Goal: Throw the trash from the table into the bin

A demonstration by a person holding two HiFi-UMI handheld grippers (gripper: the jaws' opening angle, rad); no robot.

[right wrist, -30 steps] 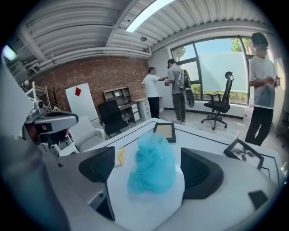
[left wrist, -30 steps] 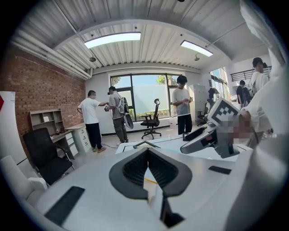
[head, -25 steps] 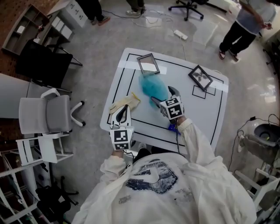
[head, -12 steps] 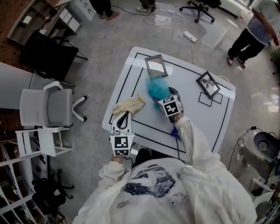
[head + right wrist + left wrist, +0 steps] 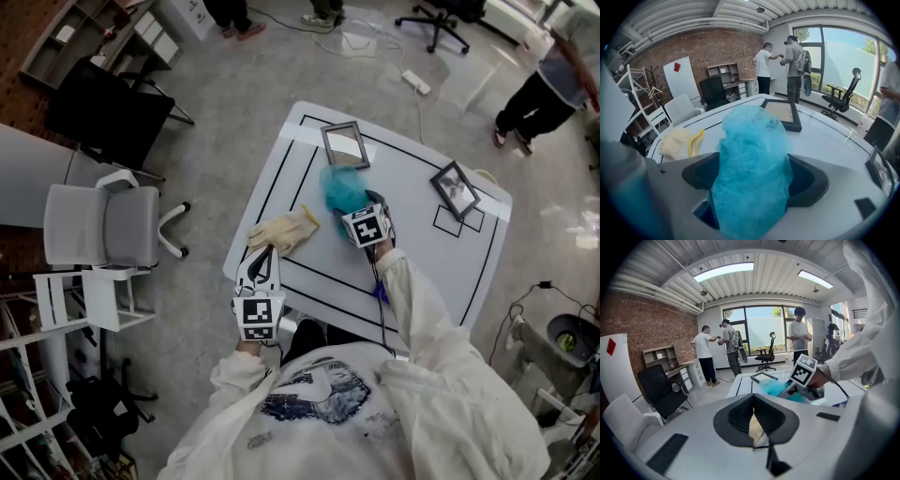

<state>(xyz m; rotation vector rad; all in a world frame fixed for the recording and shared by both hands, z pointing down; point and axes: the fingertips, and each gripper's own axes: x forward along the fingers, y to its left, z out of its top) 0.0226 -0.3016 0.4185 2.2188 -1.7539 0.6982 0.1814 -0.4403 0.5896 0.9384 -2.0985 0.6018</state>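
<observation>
Trash on this job comes to two soft pieces, and each is already in a claw. At the left of the head view, the cream knit glove (image 5: 284, 230) with a yellow cuff lies on the white counter (image 5: 412, 253) near its left edge. The left claw (image 5: 265, 255) reaches it from the person's side. Its own view shows the jaws drawn together with a sliver of the cream knit nipped between them. It seems to hold the glove by one end so that the limp fabric will trail off the counter in one piece.

At the middle of the frame, the crumpled blue wad (image 5: 343, 187) looks like thin netting or film. The right claw (image 5: 356, 211) is closed on it, and in the right gripper view the wad bulges up between and over the jaws. A bite deep into the bunch suits stuff this light, which would likely slip from a hold on its edge.

Two picture frames sit farther up the counter, a small frame (image 5: 344, 142) just beyond the wad and a dark frame (image 5: 456, 188) at the upper right. Neither looks like rubbish, so they likely stay.

At the lower right edge, a round container (image 5: 569, 336) stands on the floor, well apart from the counter. If that is the bin, both loads need carrying over to it.
</observation>
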